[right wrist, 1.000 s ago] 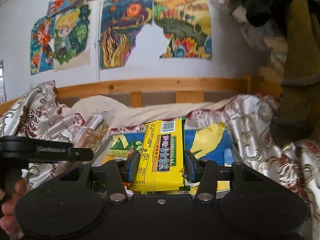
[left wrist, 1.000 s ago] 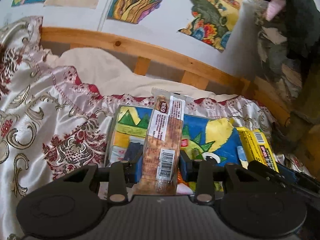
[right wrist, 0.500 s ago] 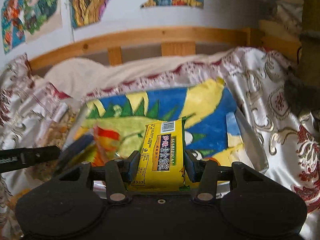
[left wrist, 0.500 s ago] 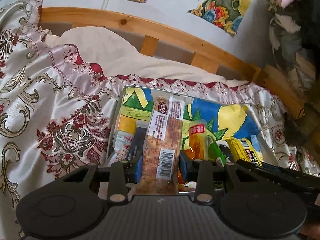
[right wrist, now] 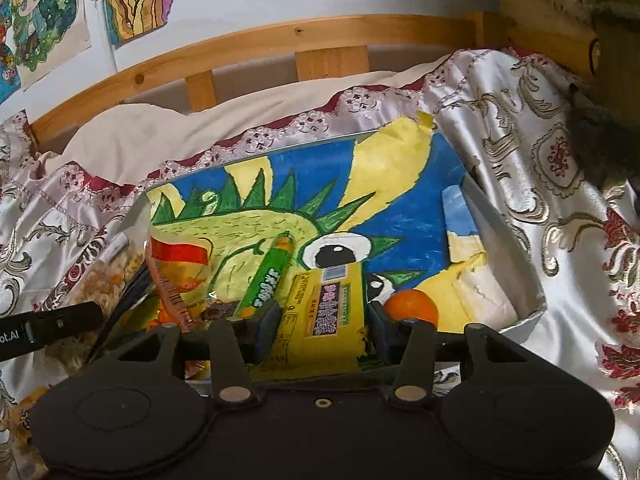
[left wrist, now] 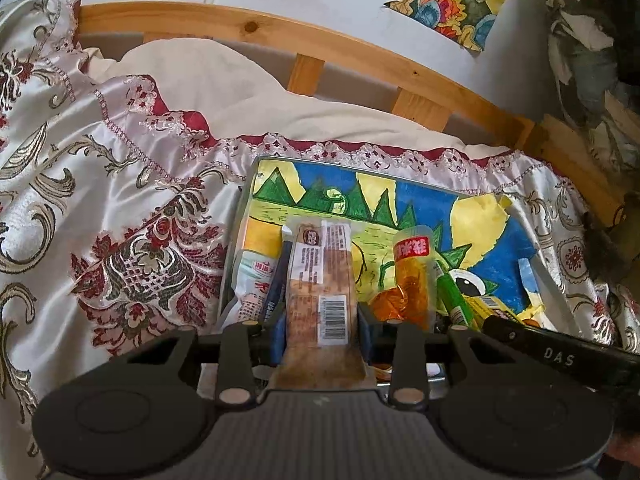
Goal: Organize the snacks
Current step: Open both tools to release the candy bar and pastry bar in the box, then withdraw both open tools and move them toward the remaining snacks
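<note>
Altogether two grippers work over one shallow tray [right wrist: 516, 256] that lies on the patterned satin bedspread [left wrist: 120, 208], its floor lined with a crayon dinosaur drawing [right wrist: 380, 200]. Clamped upright between the jaws of the left gripper [left wrist: 321, 322] is one brown biscuit pack [left wrist: 320, 276], its barcode facing the camera, held above the tray's left end. The right gripper [right wrist: 322, 320] has one yellow snack packet [right wrist: 326, 304] between its jaws, which are opening at this moment; the packet's far end lies low in the tray. Loose in the tray lie one green candy tube [right wrist: 266, 276], one orange-filled clear packet with a red label [left wrist: 412, 276], one white sachet [left wrist: 252, 284] at the left wall, and one orange fruit [right wrist: 412, 306] just right of the yellow packet.
</note>
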`<control>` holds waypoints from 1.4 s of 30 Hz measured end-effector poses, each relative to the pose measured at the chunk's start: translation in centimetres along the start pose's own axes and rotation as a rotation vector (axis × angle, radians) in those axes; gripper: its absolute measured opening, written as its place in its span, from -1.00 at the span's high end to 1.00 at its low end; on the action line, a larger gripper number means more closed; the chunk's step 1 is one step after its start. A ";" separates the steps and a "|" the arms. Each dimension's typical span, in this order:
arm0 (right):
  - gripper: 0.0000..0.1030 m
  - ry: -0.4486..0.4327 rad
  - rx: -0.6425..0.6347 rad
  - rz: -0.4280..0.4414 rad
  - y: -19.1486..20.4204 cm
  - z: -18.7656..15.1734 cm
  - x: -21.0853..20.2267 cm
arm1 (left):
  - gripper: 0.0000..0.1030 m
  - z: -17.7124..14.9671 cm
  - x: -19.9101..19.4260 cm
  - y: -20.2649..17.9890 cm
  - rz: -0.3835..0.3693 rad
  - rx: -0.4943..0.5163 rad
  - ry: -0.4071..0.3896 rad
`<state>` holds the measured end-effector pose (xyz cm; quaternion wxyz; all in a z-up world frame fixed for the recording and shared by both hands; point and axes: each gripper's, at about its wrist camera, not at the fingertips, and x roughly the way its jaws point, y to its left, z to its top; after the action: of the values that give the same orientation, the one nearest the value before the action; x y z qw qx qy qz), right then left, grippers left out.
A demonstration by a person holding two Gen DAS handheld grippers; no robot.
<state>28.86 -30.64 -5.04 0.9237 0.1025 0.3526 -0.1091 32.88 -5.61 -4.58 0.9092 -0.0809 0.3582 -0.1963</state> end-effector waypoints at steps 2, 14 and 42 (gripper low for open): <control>-0.07 -0.018 -0.013 -0.006 0.0 -0.2 -0.5 | 0.19 -0.2 -0.1 -0.3 0.017 0.007 0.005; -0.56 -0.234 -0.097 -0.012 0.0 -1.5 -7.5 | -0.51 -0.7 -3.4 -2.0 0.108 0.027 -0.036; -0.98 -0.463 -0.025 0.040 -4.2 -9.5 -26.9 | -0.99 -8.5 -22.6 -9.8 0.094 0.208 -0.359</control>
<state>2.17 -28.67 5.63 0.9832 0.0704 0.1303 -0.1072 9.07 -5.19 6.03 0.9701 -0.0036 0.1715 -0.1719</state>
